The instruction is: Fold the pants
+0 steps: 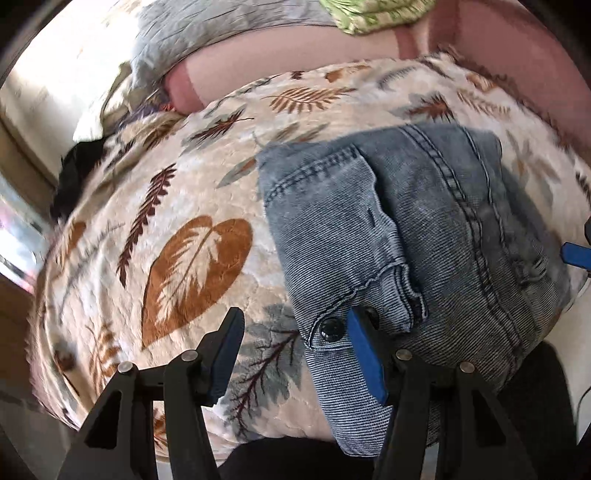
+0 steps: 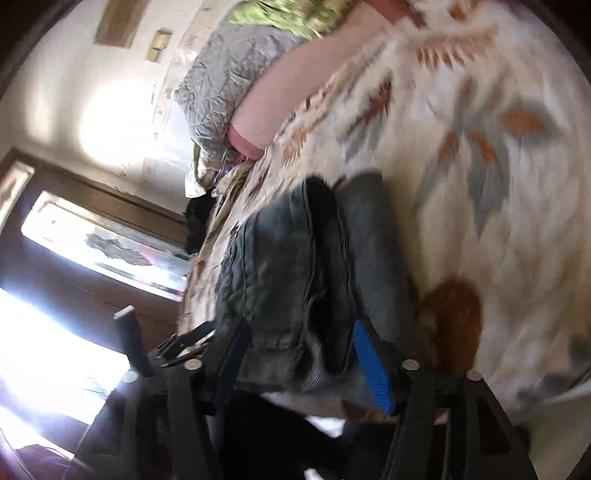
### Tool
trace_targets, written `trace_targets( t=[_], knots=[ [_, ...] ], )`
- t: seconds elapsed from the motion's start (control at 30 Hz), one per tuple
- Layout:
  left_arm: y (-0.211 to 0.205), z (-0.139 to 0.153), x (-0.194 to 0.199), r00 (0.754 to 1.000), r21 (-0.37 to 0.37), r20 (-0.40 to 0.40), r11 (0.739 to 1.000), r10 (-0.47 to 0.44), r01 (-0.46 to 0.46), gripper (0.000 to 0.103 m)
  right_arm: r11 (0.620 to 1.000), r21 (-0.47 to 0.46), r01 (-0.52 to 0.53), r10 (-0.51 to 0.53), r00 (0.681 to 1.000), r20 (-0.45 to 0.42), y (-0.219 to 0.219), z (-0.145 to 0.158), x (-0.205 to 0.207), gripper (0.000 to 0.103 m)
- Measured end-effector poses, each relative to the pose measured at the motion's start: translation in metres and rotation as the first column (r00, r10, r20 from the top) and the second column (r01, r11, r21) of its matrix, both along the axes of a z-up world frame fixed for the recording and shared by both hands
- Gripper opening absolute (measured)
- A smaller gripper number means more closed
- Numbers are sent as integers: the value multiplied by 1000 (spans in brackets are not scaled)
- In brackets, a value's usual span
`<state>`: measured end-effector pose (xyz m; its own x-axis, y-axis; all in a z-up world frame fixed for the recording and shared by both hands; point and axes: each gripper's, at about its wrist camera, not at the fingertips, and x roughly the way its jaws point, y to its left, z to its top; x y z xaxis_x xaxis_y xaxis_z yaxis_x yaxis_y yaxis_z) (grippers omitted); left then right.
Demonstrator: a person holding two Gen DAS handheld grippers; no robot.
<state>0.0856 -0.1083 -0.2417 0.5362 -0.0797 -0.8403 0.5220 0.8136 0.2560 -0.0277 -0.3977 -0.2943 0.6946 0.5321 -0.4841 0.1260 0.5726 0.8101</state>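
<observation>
Left gripper (image 1: 295,350) seen with jaws apart, nothing pinched; waistband button (image 1: 331,329) lies between its fingers. Right gripper (image 2: 303,354) likewise spread, straddling blurred denim. Folded jeans (image 1: 406,236) lie near leaf-print blanket's (image 1: 184,206) near edge. Grey pillow (image 1: 207,33) beyond.

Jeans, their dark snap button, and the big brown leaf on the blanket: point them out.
jeans (image 1: 436,206), left wrist view, on the folded denim.
snap button (image 1: 331,329), left wrist view, its centre.
brown leaf (image 1: 195,273), left wrist view, mid-leaf.

Folded jeans (image 1: 406,236) on leaf-print blanket (image 1: 166,206), left claw (image 1: 295,354) open.
</observation>
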Motion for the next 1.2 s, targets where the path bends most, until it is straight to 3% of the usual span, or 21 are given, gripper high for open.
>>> trace_targets(
  t=[0.2,0.37,0.4,0.43,0.53,0.67,0.77,0.83,0.93,0.97,1.07,1.2],
  knots=[
    [6,-6,15,995,-66,-93,997,44,-50,59,997,75,-9,17,995,-100,12,-28,16,65],
    [-3,-10,11,996,-47,-75,997,54,-58,58,995,99,-34,44,994,-101,27,-28,34,66],
    [-3,-9,11,996,-46,-72,997,56,-59,58,998,59,-31,37,994,-104,32,-25,37,54],
    [-2,-7,11,995,-55,-76,996,61,-65,58,999,37,-32,36,994,-102,36,-23,39,22],
    [3,-2,11,993,-89,-95,993,67,-76,57,998,-47,-29,25,995,-97,44,-14,42,19],
    [-5,12,1,995,-126,-95,991,30,-41,55,987,-159,8,-6,1000,17,42,27,29,18],
    [-24,23,-13,994,-158,-94,987,-52,36,57,975,-216,47,-38,998,43,26,46,18,18],
    [-32,21,-18,994,-139,-90,989,-68,55,57,974,-221,57,-59,998,-3,17,40,15,18],
    [-31,20,-13,991,-151,-112,987,-69,51,57,967,-253,21,-62,986,-153,11,8,16,37],
    [-28,22,-11,992,-152,-109,987,-65,48,57,964,-263,22,-75,978,-192,10,-3,15,38],
    [-23,36,0,997,-149,-59,988,-41,31,57,970,-228,79,-112,984,-138,-1,6,7,40],
    [-31,47,27,1000,-132,1,991,4,-4,59,928,-323,186,-191,981,16,-12,54,7,45]
  ],
)
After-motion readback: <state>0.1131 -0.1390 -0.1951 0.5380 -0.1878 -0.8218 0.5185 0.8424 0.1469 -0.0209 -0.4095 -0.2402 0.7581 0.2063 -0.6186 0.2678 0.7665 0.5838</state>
